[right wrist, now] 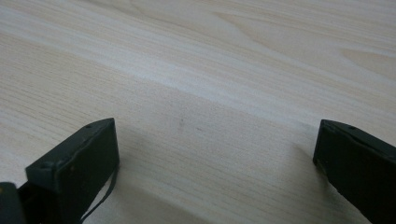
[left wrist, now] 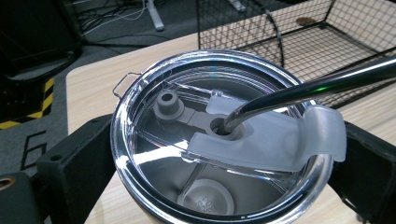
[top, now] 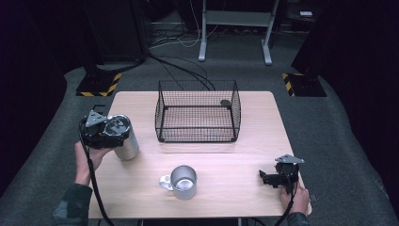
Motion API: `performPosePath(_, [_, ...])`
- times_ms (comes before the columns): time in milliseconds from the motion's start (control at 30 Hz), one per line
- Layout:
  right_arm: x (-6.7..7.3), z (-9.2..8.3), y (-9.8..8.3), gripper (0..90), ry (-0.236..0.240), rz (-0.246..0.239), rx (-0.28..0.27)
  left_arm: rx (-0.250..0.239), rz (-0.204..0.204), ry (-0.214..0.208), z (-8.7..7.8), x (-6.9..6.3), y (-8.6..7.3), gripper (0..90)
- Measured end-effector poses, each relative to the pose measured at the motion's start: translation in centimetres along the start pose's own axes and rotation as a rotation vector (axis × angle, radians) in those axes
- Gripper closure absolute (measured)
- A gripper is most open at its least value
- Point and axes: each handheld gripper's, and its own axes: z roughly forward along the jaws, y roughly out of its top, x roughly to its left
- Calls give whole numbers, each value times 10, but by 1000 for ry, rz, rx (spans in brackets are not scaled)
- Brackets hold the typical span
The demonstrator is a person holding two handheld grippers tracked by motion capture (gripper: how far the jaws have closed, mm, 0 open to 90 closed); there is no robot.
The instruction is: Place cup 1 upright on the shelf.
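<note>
Currently, a steel tumbler (top: 123, 139) is held near the left edge of the wooden table (top: 244, 155), gripped at its upper part by the left gripper (top: 106, 134), whose jaws are seen pressed against opposite sides of the rim in the left gripper view. The tumbler is closed by a clear lid (left wrist: 219, 140), and a metal straw (left wrist: 308, 88) is seen passing through the lid's hole and leaning out toward the wire basket (top: 197, 113). Whether the tumbler's base is resting on the table or raised just above it cannot be told. The basket is set at the middle of the far half of the table, with a strip of bare wood left between it and the tumbler. A metal mug (top: 182, 182) is placed upright near the front edge, roughly at the centre, its handle turned to the left; it is well apart from both grippers. The right gripper (top: 275, 178) is held low near the front right corner of the table, close to the right edge. Its jaws are spread wide with nothing between them, and bare wood grain is seen between them in the right gripper view. Open tabletop is left between mug and right gripper, and between mug and basket.
</note>
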Motion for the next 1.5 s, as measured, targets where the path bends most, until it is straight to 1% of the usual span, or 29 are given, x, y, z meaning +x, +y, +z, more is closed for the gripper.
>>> performPosePath(67, [0,0,0,0,0,0,0,-6,3,-8,-2,-3,1,37])
performPosePath(100, [0,0,0,0,0,0,0,-2,13,-16,-3,-5,1,37])
performPosePath(233, [0,0,0,0,0,0,0,-2,30,-33,-6,-12,3,36])
performPosePath(300, [0,0,0,0,0,0,0,-3,35,-47,-8,-16,4,36])
performPosePath(333, [0,0,0,0,0,0,0,-9,44,-57,-10,-19,6,37])
performPosePath(367, [0,0,0,0,0,0,0,-9,44,-57,-10,-19,6,36])
performPosePath(433, [0,0,0,0,0,0,0,-13,45,-70,-11,-22,8,37])
performPosePath(567, [0,0,0,0,0,0,0,-9,63,-103,-12,-29,12,36])
performPosePath(600, [0,0,0,0,0,0,0,-17,64,-101,-12,-31,13,36])
performPosePath(767, [0,0,0,0,0,-1,0,4,88,-135,-10,-39,17,36])
performPosePath(867, [0,0,0,0,0,0,0,8,99,-144,-8,-43,20,36])
performPosePath(1033, [0,0,0,0,0,0,0,8,99,-144,-8,-43,20,37])
performPosePath(1067, [0,0,0,0,0,0,0,12,116,-181,-8,-49,25,37])
performPosePath(1133, [0,0,0,0,0,0,0,12,116,-181,-8,-49,25,36])
performPosePath(1167, [0,0,0,0,0,0,0,7,120,-200,-8,-53,28,36])
performPosePath(1267, [0,0,0,0,0,0,0,-1,121,-224,-9,-56,33,36])
performPosePath(1400, [0,0,0,0,0,0,0,-2,136,-258,-11,-62,41,36])
performPosePath(1500, [0,0,0,0,0,0,0,-10,143,-268,-9,-66,46,36])
